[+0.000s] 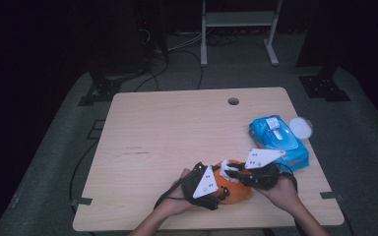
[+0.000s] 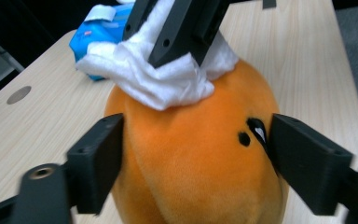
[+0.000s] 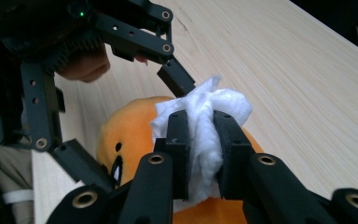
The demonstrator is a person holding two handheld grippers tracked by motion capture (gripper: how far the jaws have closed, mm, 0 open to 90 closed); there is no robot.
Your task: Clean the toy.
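Plush (image 1: 234, 189) sits near the table's (image 1: 152, 132) front edge, right of centre. Your left gripper (image 2: 191, 154) straddles it, jaws half-open at its flanks; contact is probably light, hard to judge. Your right gripper (image 3: 200, 154) is clamped on a wipe (image 3: 209, 116) pressed on the plush's top. Its face points toward your left gripper; its long axis runs away from that gripper.

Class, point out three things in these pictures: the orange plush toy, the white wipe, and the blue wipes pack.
orange plush toy (image 2: 200, 158): left gripper view, on its orange front below the wipe.
white wipe (image 3: 205, 135): right gripper view, on the fold between the right claw's jaws.
blue wipes pack (image 1: 275, 140): high view, on its blue top.
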